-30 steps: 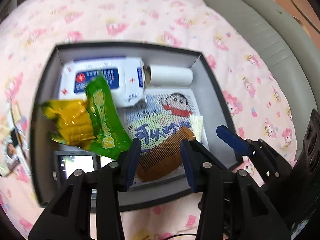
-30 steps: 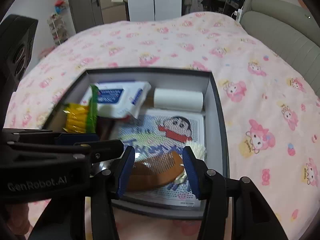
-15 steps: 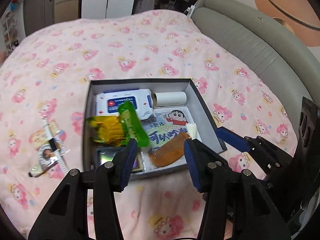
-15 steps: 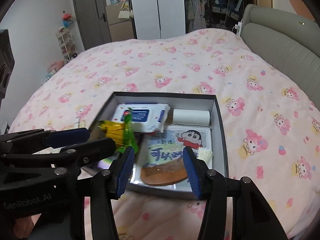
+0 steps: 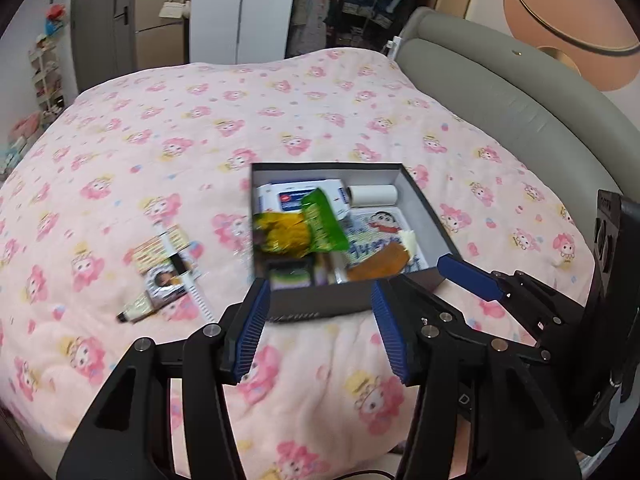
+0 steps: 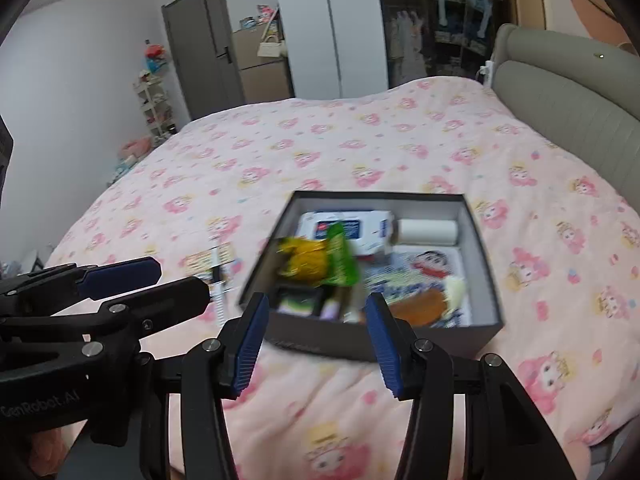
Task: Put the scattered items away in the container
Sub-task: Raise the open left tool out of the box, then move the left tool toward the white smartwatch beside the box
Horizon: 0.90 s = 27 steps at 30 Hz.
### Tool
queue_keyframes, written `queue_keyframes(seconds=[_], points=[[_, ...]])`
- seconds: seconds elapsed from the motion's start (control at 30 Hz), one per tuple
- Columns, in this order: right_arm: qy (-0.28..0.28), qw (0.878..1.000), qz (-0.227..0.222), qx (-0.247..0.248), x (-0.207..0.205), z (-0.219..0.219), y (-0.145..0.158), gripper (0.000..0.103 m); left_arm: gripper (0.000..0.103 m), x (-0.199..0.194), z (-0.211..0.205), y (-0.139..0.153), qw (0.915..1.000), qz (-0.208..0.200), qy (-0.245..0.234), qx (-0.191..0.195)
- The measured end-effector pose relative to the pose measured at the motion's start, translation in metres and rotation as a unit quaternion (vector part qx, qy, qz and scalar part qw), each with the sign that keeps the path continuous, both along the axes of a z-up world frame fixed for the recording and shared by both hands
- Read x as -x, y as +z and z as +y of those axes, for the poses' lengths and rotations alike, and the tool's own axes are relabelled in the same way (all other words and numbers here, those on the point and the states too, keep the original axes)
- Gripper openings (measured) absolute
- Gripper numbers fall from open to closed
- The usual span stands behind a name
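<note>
We have pulled both tongs back from the box [image 5: 320, 308], left [image 5: 320, 328] widening, right [image 6: 316, 344] released, both empty; cards [image 5: 168, 268] to our left remain out

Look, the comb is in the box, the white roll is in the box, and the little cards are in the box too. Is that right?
Not quite. The comb and the white roll are in the box, but the little cards are not: the left wrist view shows them lying on the pink blanket, to the left of the box.
</note>
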State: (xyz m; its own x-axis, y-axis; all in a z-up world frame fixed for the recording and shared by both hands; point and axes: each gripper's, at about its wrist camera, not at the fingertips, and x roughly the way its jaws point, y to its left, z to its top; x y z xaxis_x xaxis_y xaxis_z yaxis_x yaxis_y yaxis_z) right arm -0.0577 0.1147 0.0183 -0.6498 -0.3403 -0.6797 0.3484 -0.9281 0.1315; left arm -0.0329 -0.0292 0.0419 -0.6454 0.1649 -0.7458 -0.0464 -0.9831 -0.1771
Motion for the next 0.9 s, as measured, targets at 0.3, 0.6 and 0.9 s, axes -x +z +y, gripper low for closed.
queue_keyframes(seconds=[0.3, 0.6, 0.9], points=[[0.042, 0.999, -0.004, -0.011, -0.032, -0.043, -0.006, 0.046, 0.057, -0.041, -0.042, -0.011, 0.9991, 0.000, 0.041, -0.014], [0.087, 0.996, -0.007, -0.006, -0.046, -0.096, -0.016, 0.046, 0.057, -0.069, -0.091, -0.019, 0.9951, -0.001, 0.098, -0.003], [0.136, 0.990, -0.017, -0.019, -0.042, -0.151, -0.036, 0.046, 0.057, -0.077, -0.144, -0.049, 0.9872, -0.009, 0.156, -0.032]])
